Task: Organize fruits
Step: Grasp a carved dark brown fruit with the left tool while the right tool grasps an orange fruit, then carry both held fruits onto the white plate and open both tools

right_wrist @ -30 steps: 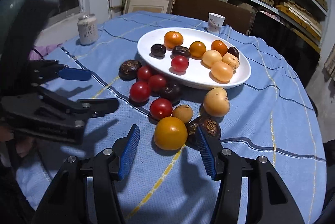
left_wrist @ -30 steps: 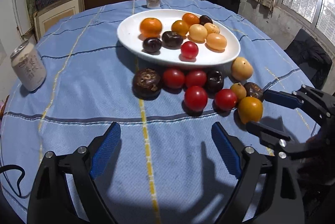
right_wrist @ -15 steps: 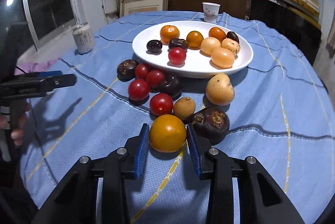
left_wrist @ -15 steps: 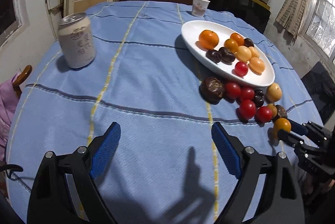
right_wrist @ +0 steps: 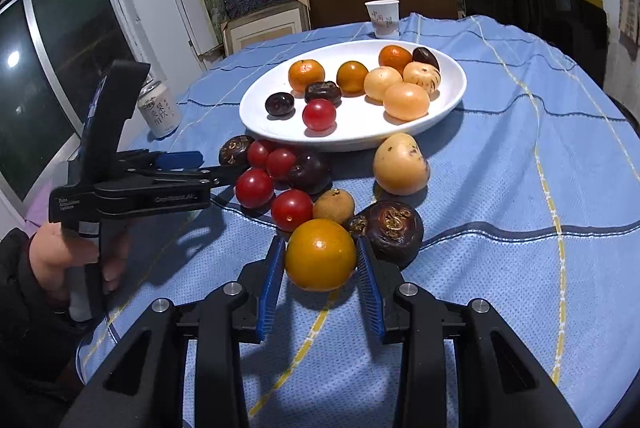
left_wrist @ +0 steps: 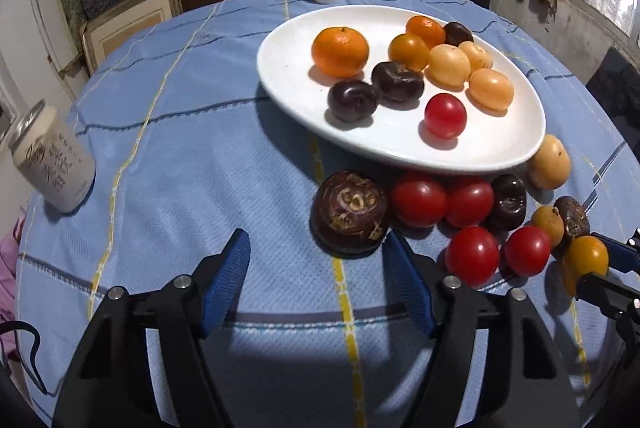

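Right wrist view, left to right: left gripper (right_wrist: 224, 166) reaches toward the large dark fruit (right_wrist: 234, 151) with jaws apart, just been closing, pads clear of it; loose cherry tomatoes (right_wrist: 254, 188) sit right of that, near the white plate (right_wrist: 256, 116). Right gripper (right_wrist: 320, 282) is clamped on the orange fruit (right_wrist: 320, 254) at near centre, off the plate on the blue tablecloth (right_wrist: 520, 188). Dark chestnut-like fruit (right_wrist: 394, 232) touches its right finger.

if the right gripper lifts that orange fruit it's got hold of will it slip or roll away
The orange fruit looks round, smooth and glossy, so it could slip. The right gripper holds it at mid-height with ridged fingers, which likely helps. If dropped, it would probably roll.
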Motion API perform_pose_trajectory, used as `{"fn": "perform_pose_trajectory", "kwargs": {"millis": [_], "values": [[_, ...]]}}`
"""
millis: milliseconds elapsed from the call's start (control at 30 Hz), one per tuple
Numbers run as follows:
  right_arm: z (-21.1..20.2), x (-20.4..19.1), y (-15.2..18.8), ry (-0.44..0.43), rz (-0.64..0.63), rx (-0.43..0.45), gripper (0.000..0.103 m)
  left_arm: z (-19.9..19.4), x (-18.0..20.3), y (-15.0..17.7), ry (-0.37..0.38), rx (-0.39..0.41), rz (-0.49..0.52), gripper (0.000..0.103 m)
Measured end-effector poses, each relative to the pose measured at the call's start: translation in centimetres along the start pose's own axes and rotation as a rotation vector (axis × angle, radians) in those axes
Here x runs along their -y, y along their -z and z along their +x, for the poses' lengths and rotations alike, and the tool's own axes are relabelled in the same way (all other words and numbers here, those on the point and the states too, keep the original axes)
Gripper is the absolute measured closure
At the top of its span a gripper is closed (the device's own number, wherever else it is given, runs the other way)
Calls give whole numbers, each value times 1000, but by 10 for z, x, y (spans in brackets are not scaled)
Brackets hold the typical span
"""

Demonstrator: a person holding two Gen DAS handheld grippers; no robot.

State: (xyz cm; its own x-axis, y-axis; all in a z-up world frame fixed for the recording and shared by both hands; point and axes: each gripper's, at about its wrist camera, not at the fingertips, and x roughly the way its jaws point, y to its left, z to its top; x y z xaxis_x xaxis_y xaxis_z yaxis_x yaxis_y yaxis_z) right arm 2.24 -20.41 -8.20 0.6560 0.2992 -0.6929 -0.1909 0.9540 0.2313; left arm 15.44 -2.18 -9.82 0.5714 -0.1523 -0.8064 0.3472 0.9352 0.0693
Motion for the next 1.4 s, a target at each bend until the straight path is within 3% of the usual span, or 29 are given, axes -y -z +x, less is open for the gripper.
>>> {"fn": "perform_pose_trajectory", "kwargs": {"millis": [233,367,433,633,1133,1267,1400], "values": [[1,1,0,-2,7,1,66,6,-1,-4,41,11,-3,35],[0,2,0,-3,11,2,66,2,10,-1,61,32,50,62],[0,3,0,-3,13,3,66,0,13,0,46,41,61,62],[0,3,0,0,14,2,66,-1,-1,1,93,41,-6,63],[1,3,1,3,12,-7,66,-4,3,6,69,32,18,63],[2,2,0,8,8,-10,66,1,3,0,69,28,18,56],[2,2,0,7,12,-7,66,2,3,-1,74,30,16,56]]}}
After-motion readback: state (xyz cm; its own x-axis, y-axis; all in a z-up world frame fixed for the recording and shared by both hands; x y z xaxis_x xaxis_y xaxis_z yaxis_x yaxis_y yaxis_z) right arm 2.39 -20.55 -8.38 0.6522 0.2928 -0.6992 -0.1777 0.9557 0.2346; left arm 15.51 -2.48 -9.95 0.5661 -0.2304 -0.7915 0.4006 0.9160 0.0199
